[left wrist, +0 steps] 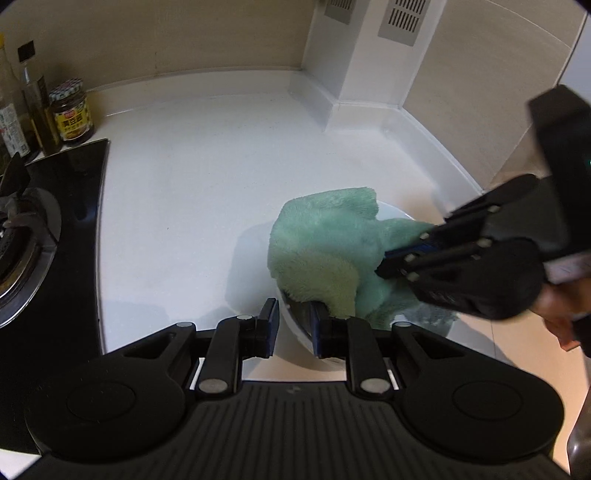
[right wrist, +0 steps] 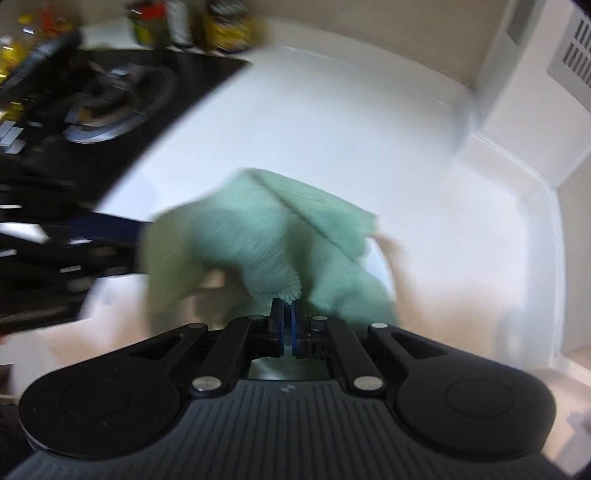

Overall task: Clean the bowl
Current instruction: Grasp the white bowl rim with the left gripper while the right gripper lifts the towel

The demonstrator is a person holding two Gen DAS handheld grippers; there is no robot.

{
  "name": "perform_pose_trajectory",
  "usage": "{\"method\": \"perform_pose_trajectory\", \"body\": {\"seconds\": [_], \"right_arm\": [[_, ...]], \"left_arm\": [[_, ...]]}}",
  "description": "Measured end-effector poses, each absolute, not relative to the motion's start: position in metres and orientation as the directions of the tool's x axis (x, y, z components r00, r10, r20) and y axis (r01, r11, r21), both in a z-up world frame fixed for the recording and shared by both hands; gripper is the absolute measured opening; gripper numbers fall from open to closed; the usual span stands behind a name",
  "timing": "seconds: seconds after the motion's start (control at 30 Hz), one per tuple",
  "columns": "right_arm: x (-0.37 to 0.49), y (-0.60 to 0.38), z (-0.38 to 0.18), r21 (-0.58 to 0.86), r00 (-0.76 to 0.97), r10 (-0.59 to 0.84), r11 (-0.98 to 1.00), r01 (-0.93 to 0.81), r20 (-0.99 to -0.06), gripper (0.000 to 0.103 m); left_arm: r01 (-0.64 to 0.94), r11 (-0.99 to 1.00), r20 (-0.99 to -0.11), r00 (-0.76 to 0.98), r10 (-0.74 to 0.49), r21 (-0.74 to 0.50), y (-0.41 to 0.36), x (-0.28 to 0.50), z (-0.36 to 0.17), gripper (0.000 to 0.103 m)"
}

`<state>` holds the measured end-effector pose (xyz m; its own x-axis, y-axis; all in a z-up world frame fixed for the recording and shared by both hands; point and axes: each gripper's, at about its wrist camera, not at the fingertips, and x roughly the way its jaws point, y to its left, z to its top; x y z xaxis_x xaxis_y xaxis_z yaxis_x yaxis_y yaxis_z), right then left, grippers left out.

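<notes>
**Two hand-held grippers engaged at bowl, cloth inside**

Two hand-held grippers were observed working at one white bowl (left wrist: pixel 295 325) standing on the white counter (left wrist: pixel 207 166), near the corner where the counter met the tiled wall.

Left hand-held gripper (left wrist: pixel 293 325): its fingers were clamped on the near rim of the bowl, one pad outside the wall and one inside.

Right hand-held gripper (right wrist: pixel 288 325): its blue pads were pressed together on a fold of the green cloth (left wrist: pixel 325 251). In the left wrist view this gripper (left wrist: pixel 388 264) entered from the right, its tips buried in the cloth. A bare hand (left wrist: pixel 561 317) was partly visible behind it at the frame edge.

Cloth: fluffy, green, bunched and draped over the bowl, covering most of its interior and hanging past the rim on the right. The far rim of the bowl showed beyond it. The right wrist view was heavily blurred; the cloth (right wrist: pixel 258 236) and counter (right wrist: pixel 369 129) were recognisable, finer detail was not.

Surroundings: a black hob (left wrist: pixel 55 229) with a gas burner (left wrist: pixel 22 243) lay to the left, well apart from the bowl. Behind it stood a jar (left wrist: pixel 71 110) with a yellow label and several bottles (left wrist: pixel 26 103). Two vent grilles (left wrist: pixel 400 18) were set in the wall above the corner.
</notes>
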<state>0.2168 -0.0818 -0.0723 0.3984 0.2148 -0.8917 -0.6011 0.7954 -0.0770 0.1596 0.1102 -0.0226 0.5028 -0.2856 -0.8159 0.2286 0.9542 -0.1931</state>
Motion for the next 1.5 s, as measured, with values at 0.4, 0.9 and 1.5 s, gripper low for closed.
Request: {"method": "perform_pose_trajectory", "body": {"seconds": [0.4, 0.9, 1.5], "right_arm": [[0.235, -0.063, -0.111, 0.198, 0.091, 0.361, 0.685, -0.701, -0.928, 0.002], [0.257, -0.077, -0.109, 0.185, 0.051, 0.363, 0.585, -0.790, -0.931, 0.002], [0.218, -0.173, 0.019, -0.089, 0.467, 0.355, 0.712, -0.696, -0.810, 0.000]], "left_arm": [[0.231, 0.963, -0.833, 0.500, -0.237, -0.136, 0.100, 0.160, -0.036, 0.026], [0.239, 0.967, -0.865, 0.463, -0.191, -0.085, 0.100, 0.168, -0.039, 0.027], [0.248, 0.964, -0.877, 0.437, -0.197, -0.093, 0.093, 0.173, -0.051, 0.031]]}}
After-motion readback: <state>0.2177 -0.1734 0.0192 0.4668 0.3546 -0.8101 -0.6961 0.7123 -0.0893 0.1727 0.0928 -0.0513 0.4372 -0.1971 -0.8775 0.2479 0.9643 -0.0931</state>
